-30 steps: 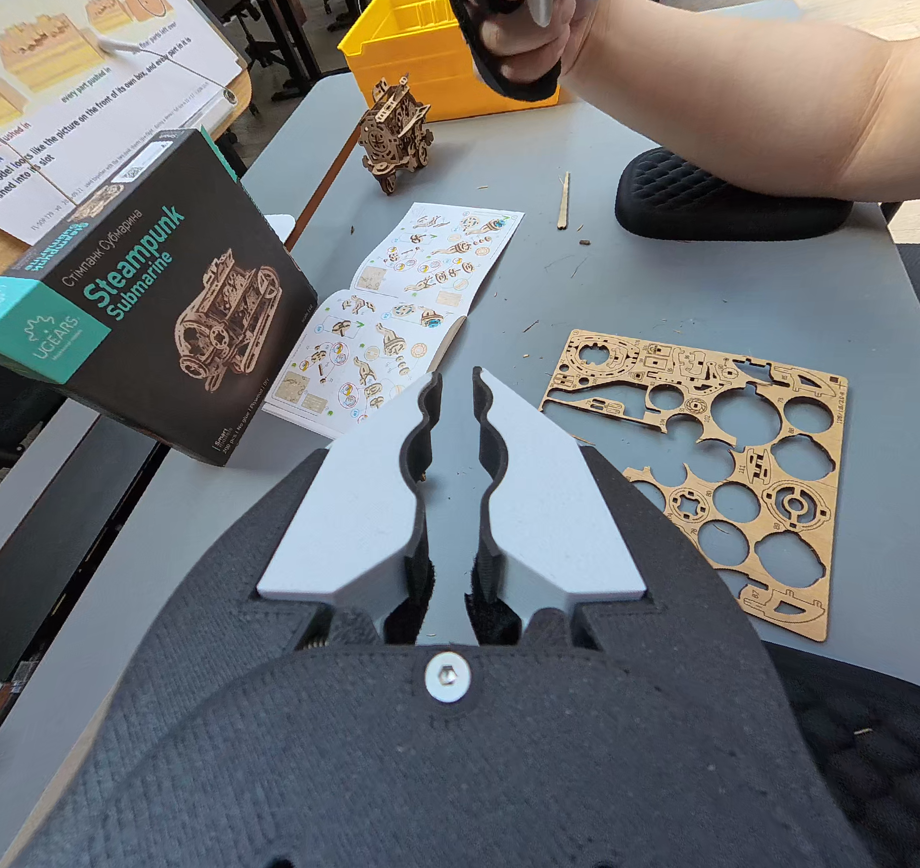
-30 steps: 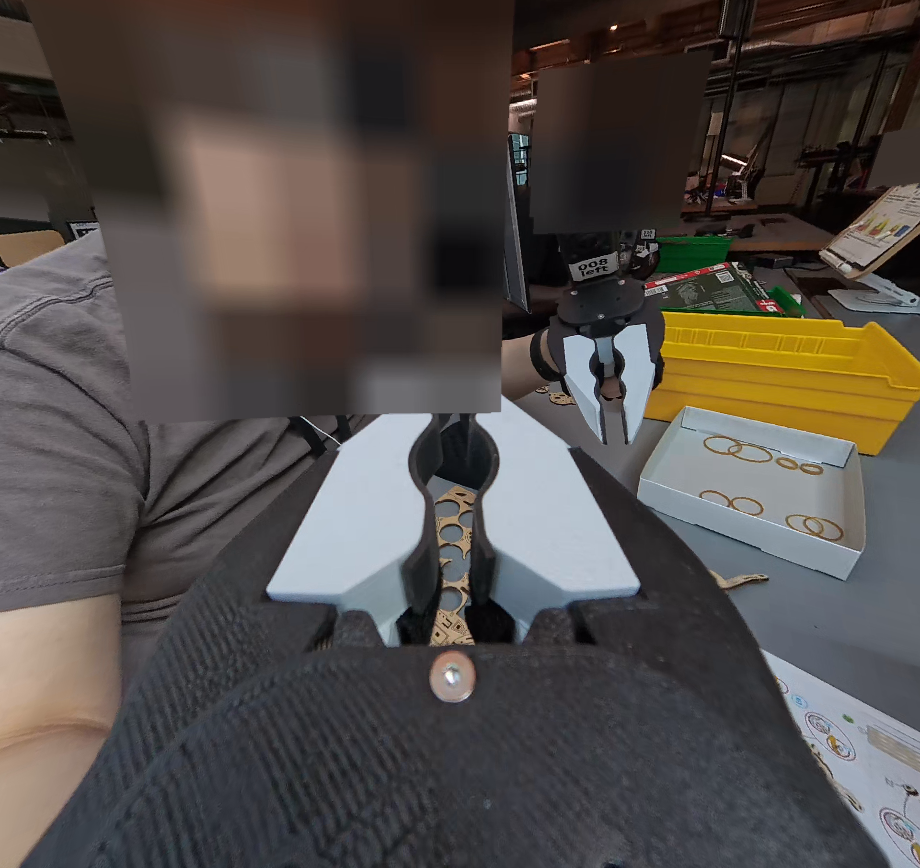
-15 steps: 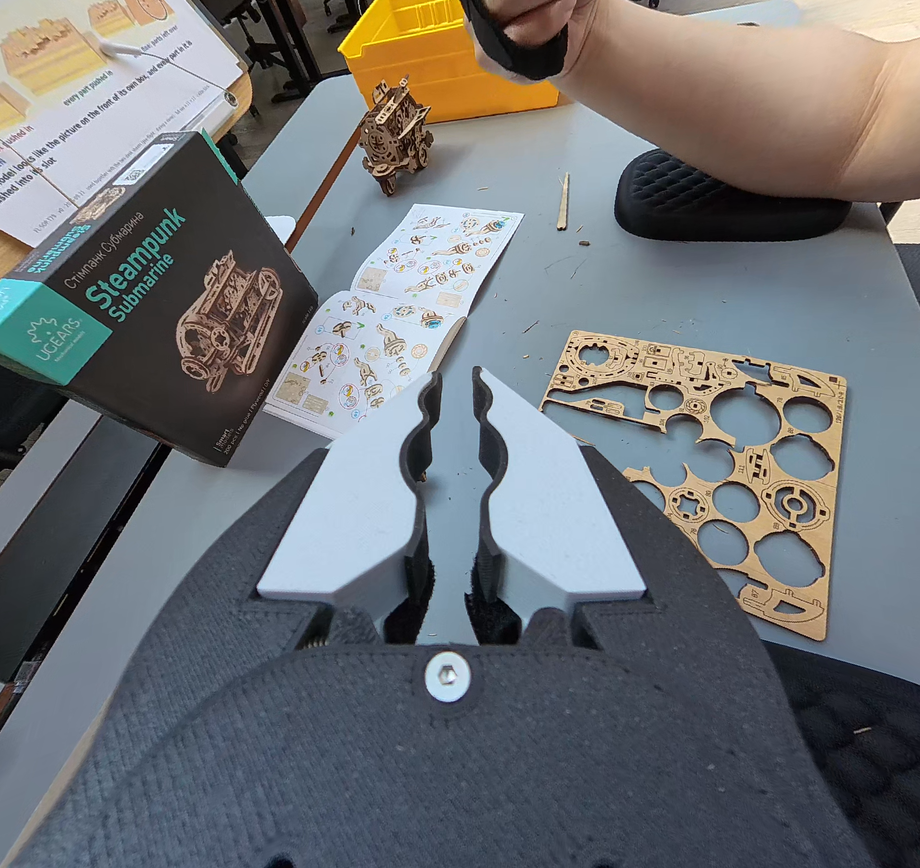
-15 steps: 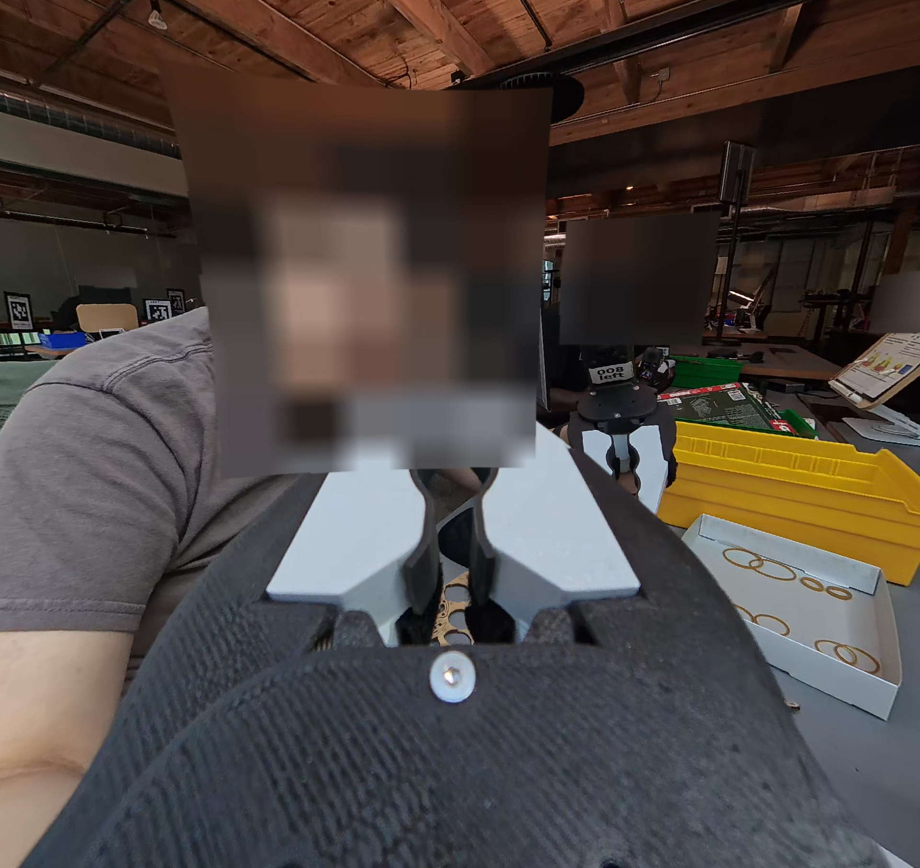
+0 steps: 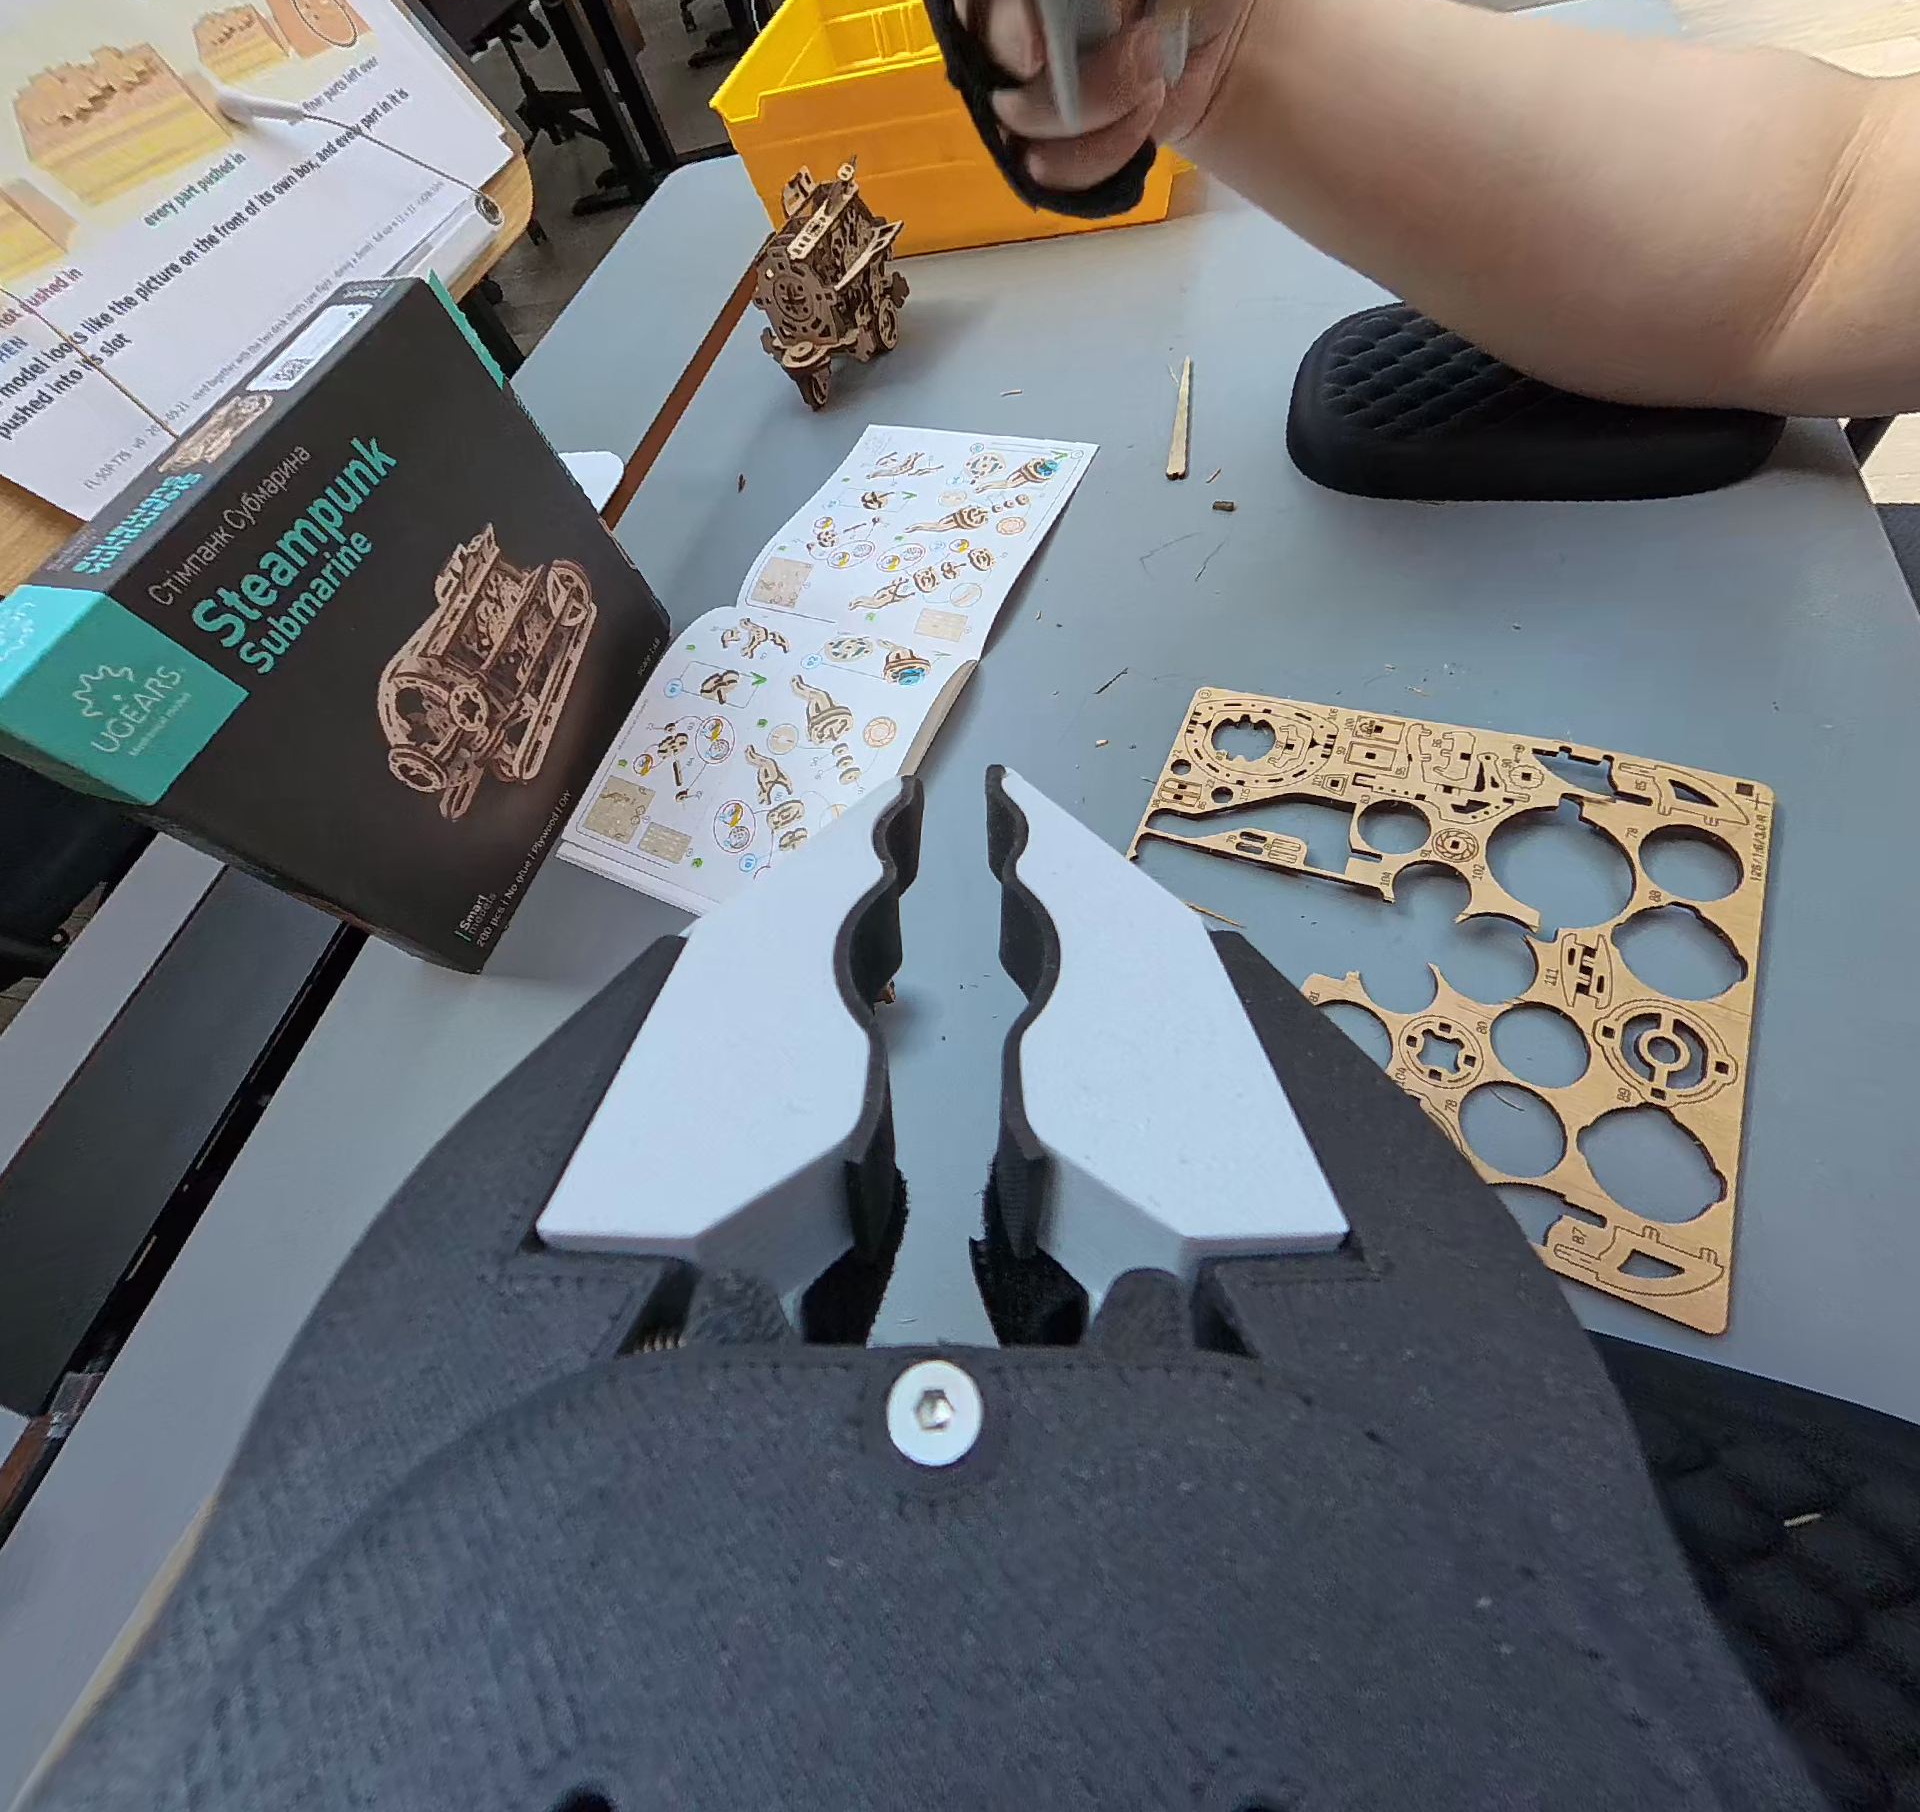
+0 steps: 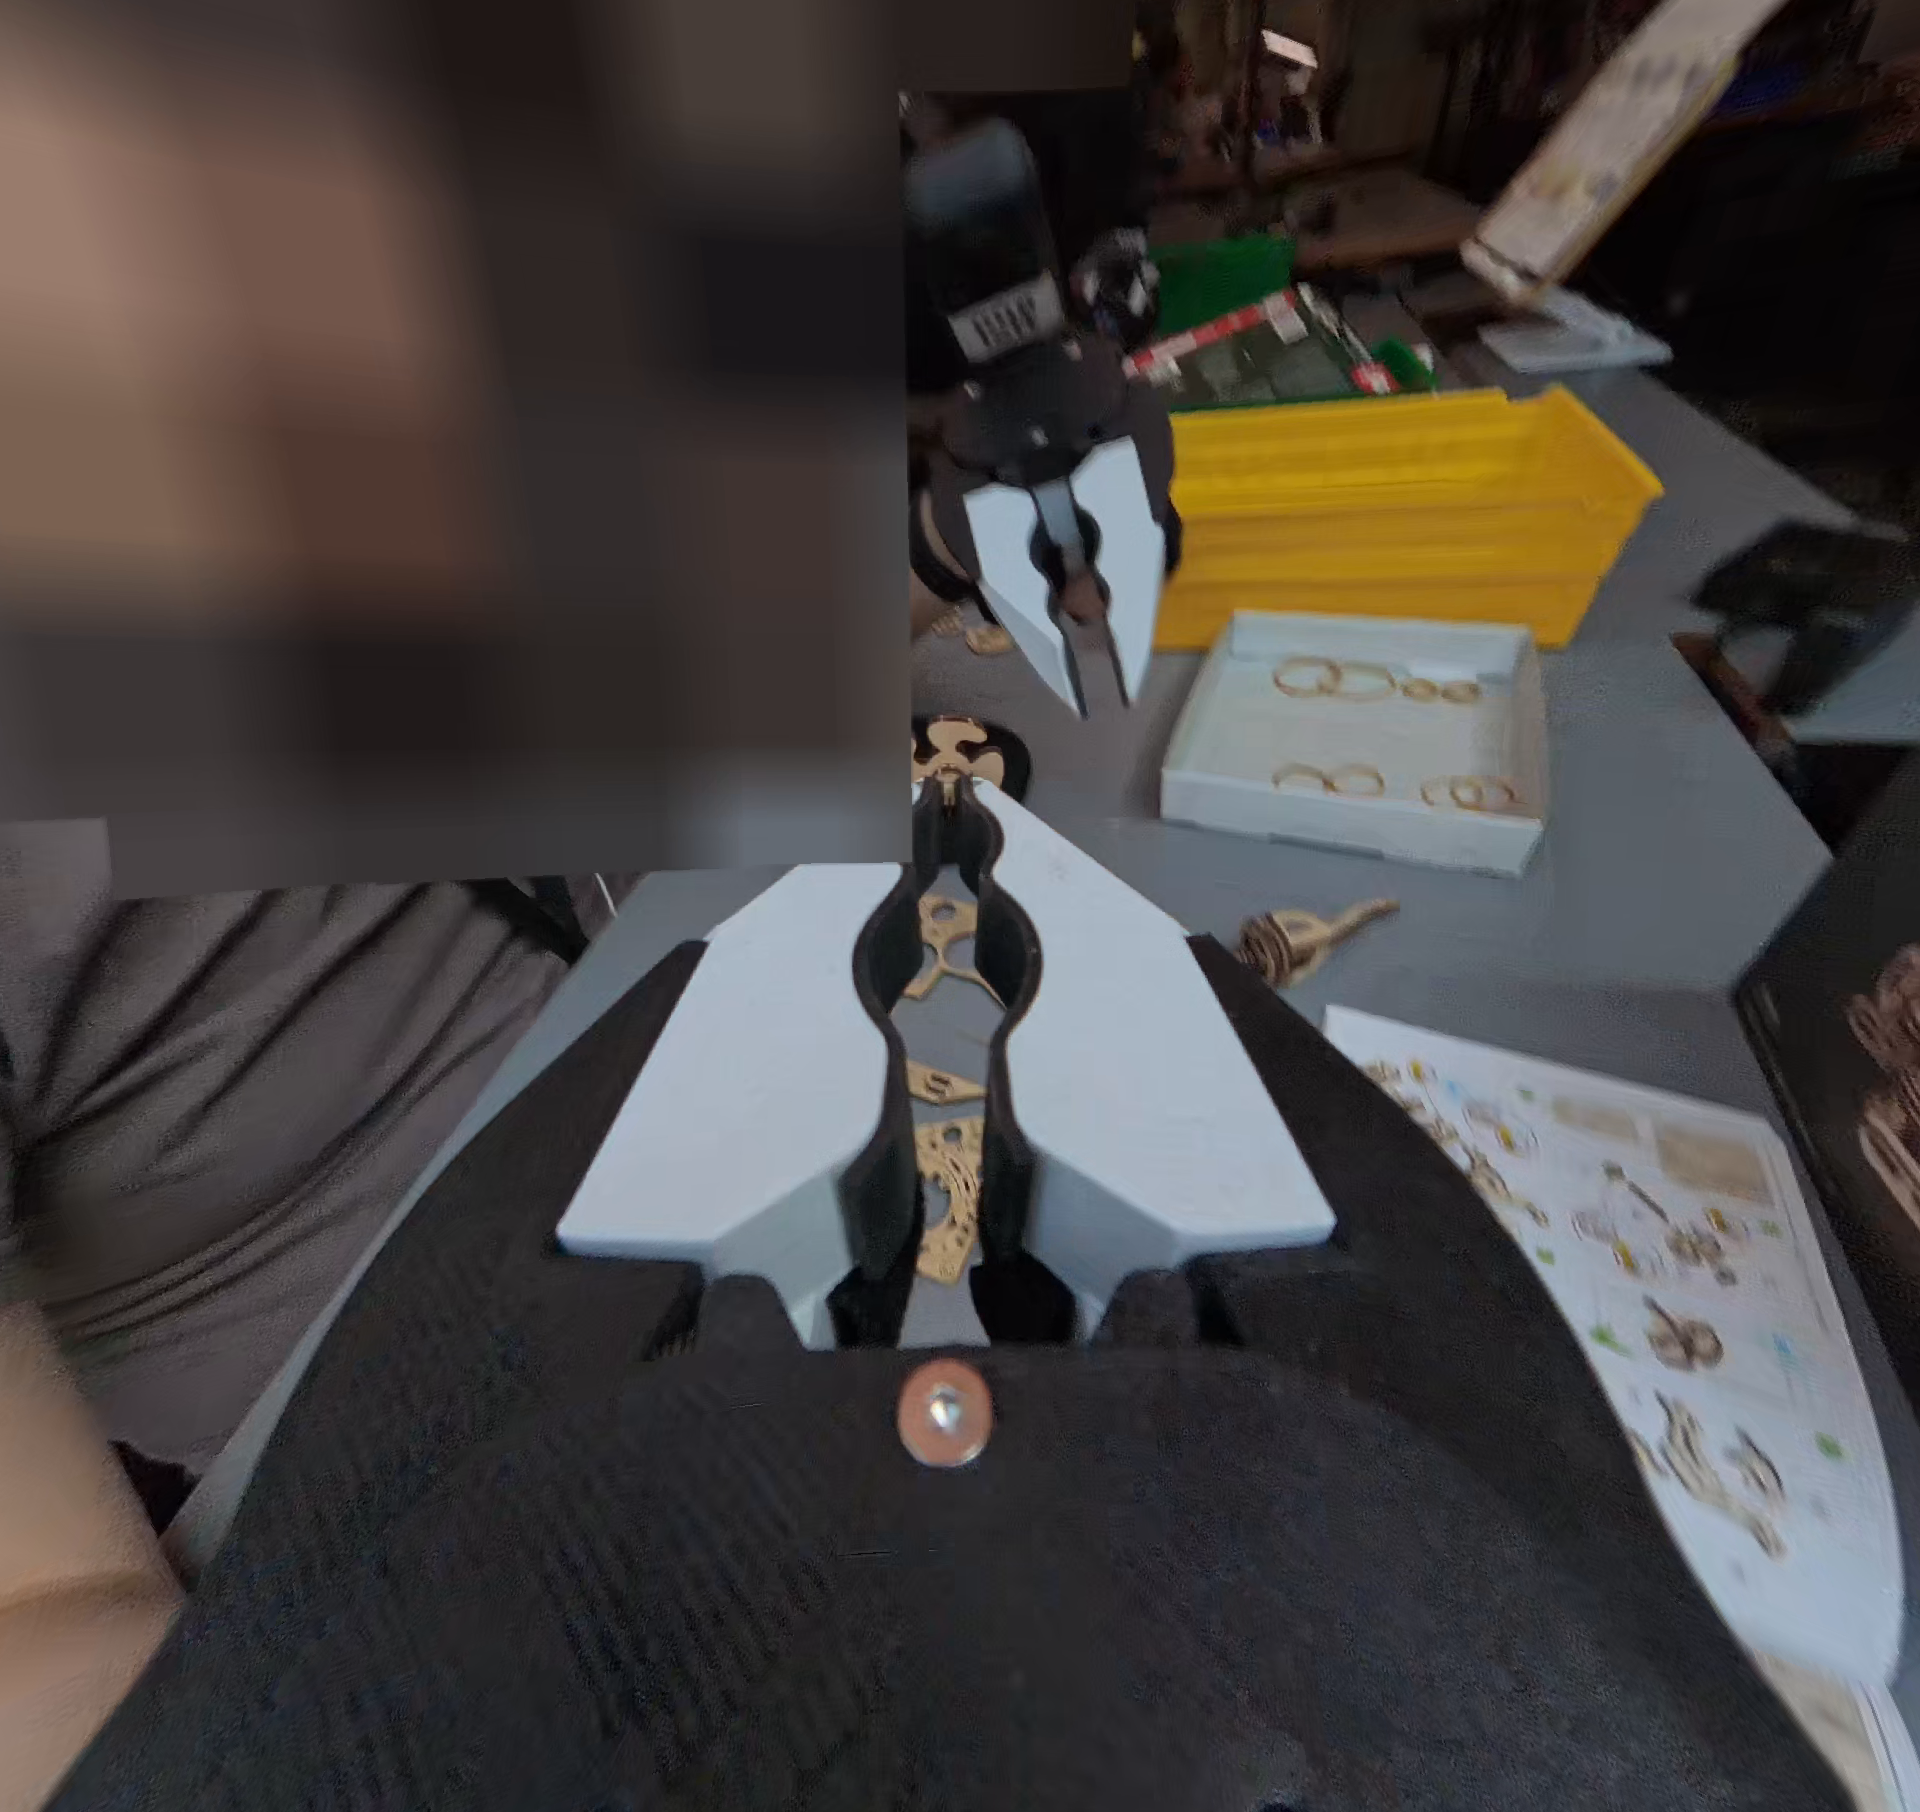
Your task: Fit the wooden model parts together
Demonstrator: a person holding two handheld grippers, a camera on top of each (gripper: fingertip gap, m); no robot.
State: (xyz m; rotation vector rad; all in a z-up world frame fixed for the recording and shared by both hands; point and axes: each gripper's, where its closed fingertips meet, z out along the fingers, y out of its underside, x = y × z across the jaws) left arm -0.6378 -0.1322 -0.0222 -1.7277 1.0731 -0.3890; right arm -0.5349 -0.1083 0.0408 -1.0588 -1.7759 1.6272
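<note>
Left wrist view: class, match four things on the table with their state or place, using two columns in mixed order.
1 yellow bin
2 booklet
3 wooden sheet
4 wooden model

A lies open, pages up
B lies flat, round holes where parts came out
C stands upright, assembled
D farthest back of the four

Pairs: 1-D, 2-A, 3-B, 4-C

The right gripper [image 6: 951, 806] has tipped back down toward the worktop [image 6: 1621, 941] after pointing up at the ceiling half a second ago. Its fingers [image 6: 790, 1035], slightly parted then, are now pinched together at the tips on a small wooden part [image 6: 948, 794], over the cut-out sheet [image 6: 951, 1201]. In the left wrist view the hand [image 5: 1081, 48] holding that gripper has dropped lower and is blurred.
</note>
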